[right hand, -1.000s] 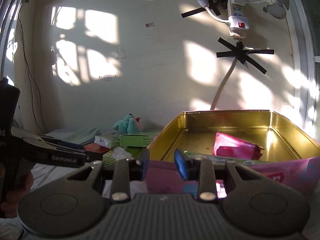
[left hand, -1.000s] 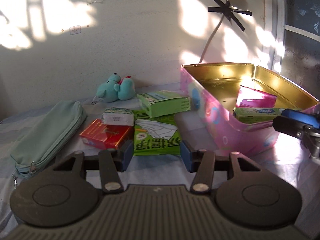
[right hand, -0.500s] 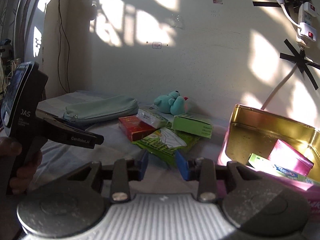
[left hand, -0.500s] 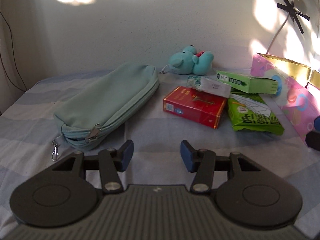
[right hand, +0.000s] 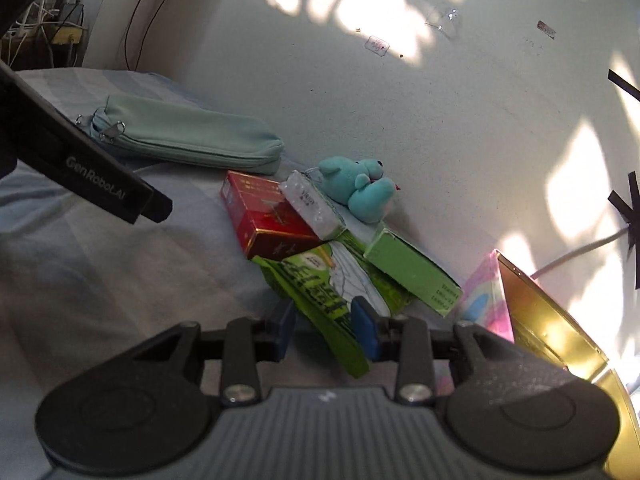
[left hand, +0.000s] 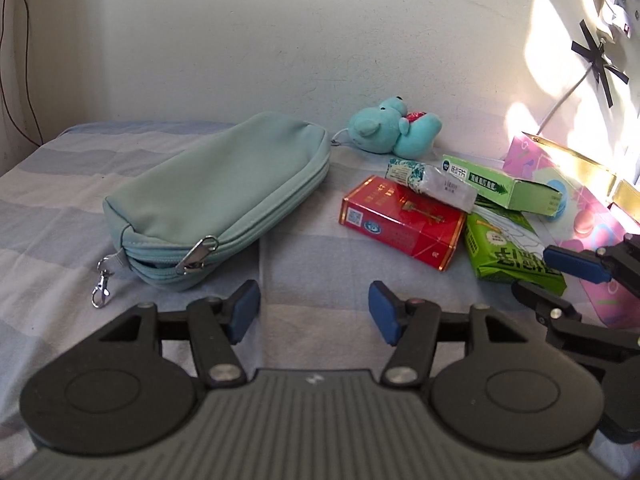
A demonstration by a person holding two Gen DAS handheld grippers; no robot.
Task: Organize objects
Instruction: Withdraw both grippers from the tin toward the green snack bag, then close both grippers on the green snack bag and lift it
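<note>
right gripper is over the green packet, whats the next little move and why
Probably ease the right gripper forward and down, then close. Its fingers stand open astride the near edge of the green packet, not yet clamped on it. The packet lies on top at the front of the pile, and the pink tin sits open beside it.

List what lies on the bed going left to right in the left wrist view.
Green zip pouch → teal plush toy → red box → green tissue pack → pink tin.
</note>
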